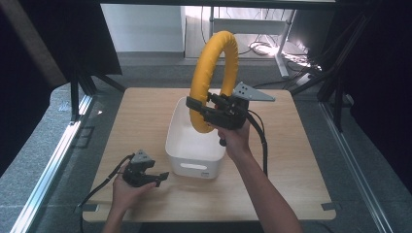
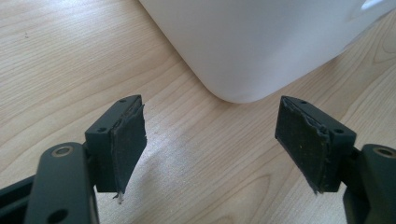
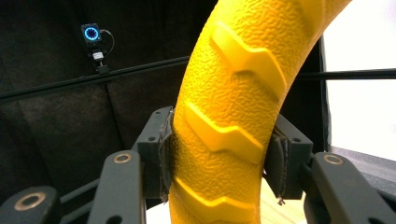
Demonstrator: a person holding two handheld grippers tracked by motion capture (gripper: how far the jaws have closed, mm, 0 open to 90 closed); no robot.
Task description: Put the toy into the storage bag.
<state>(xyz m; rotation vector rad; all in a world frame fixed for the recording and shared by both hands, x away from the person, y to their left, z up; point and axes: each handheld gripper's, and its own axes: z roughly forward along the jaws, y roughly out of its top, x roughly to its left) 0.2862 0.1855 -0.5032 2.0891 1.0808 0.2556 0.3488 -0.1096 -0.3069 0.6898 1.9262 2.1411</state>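
Wooden table, yellow ring — between jaws

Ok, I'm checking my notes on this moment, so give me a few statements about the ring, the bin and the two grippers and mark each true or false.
1. The right gripper is shut on the yellow ring. True.
2. The ring lies flat on the bottom of the white bin. False: it is held upright above the bin.
3. The left gripper is open and holds nothing. True: its fingers stand apart over bare wood.
4. The left gripper is inside the bin. False: it is low over the table, beside the bin's near left corner.
5. The ring's surface is smooth. False: the right gripper view shows raised tread-like ridges.
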